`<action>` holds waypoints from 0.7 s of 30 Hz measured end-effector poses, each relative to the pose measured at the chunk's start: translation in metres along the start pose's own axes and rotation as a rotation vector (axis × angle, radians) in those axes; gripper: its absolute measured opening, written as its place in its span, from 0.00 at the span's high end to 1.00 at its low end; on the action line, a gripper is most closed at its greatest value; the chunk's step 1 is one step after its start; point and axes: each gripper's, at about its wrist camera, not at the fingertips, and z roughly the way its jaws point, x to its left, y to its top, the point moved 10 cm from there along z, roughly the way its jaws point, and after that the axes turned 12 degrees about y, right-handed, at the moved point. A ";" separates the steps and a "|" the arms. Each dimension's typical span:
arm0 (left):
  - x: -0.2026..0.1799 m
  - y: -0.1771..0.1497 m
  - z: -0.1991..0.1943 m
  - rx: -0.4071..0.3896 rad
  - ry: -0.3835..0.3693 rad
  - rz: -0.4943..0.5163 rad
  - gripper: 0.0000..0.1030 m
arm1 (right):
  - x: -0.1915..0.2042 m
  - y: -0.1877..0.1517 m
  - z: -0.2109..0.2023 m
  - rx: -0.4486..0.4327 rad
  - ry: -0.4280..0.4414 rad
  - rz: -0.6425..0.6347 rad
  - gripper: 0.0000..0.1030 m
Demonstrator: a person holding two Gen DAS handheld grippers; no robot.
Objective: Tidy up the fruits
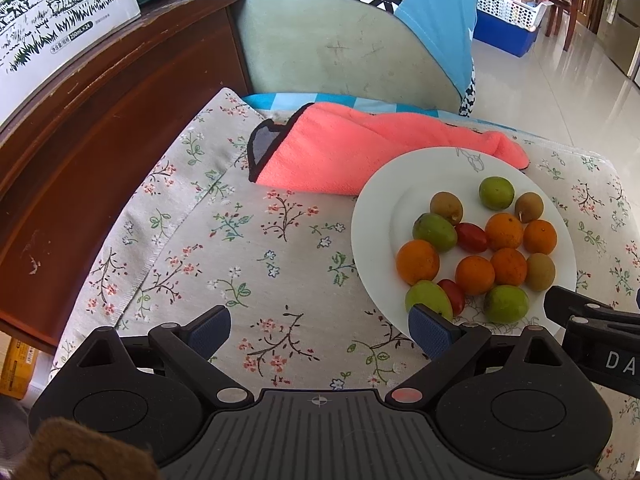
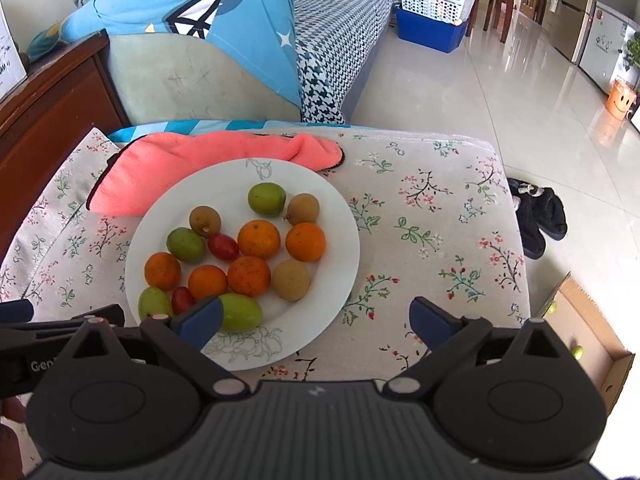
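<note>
We list: floral cloth (image 2: 420, 216) over table; coral towel (image 2: 200, 160) at far side; white plate (image 2: 340, 248) touching towel, fruits (image 2: 248, 256) piled on it; left gripper (image 1: 320, 330) wide, empty; right gripper (image 2: 316, 320) wide, empty.

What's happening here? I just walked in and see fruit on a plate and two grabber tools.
A person holds a two-finger gripper in each hand over a table with a floral cloth. The left gripper and right gripper are both open and hold nothing. A white plate carries small oranges, green fruits, brown fruits and cherry tomatoes, all mixed together. A pink towel lies behind the plate.
</note>
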 end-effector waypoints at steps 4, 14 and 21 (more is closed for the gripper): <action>0.000 0.000 0.000 0.001 0.003 -0.001 0.06 | 0.000 -0.002 0.002 0.011 -0.015 -0.013 0.03; -0.005 -0.001 0.001 0.002 0.005 0.018 0.06 | -0.004 -0.003 0.007 0.021 -0.038 -0.013 0.03; -0.005 -0.001 0.001 0.002 0.011 0.023 0.06 | -0.005 -0.003 0.008 0.021 -0.045 -0.018 0.03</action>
